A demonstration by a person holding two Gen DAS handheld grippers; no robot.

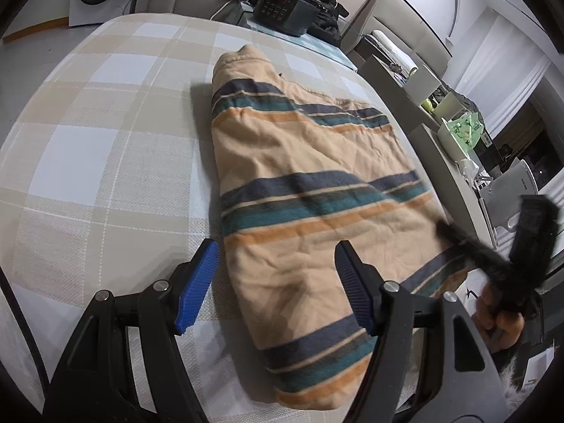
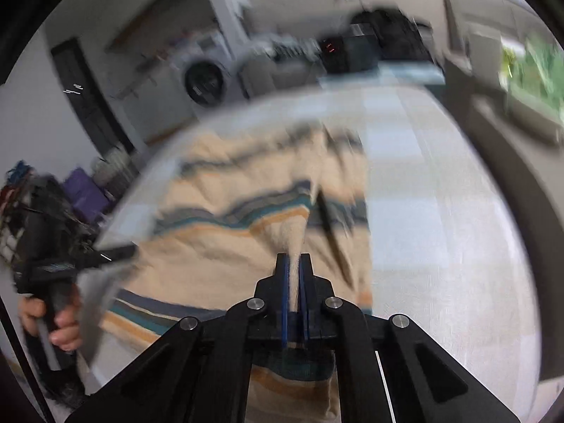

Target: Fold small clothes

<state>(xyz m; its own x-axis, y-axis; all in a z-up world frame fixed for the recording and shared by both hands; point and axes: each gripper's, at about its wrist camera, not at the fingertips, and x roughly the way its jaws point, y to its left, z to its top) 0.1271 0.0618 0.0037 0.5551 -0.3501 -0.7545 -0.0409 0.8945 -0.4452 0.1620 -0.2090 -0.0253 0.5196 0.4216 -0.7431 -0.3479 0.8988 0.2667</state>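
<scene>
Fabric of the striped garment (image 2: pixel 246 232) is being pinched in the right claw (image 2: pixel 293 264), bunching ahead of it on the checked worktop (image 2: pixel 440 211). Left claw (image 1: pixel 278 275) is gaping wide, straddling the garment's near edge.

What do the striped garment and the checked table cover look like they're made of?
Striped garment: looks like soft brushed cotton or fleece, matte, with a fuzzy nap and soft creases. Checked table cover: seemingly a coarse woven fabric, matte; a fine grid weave shows. The right gripper pinches the garment into a ridge.
</scene>
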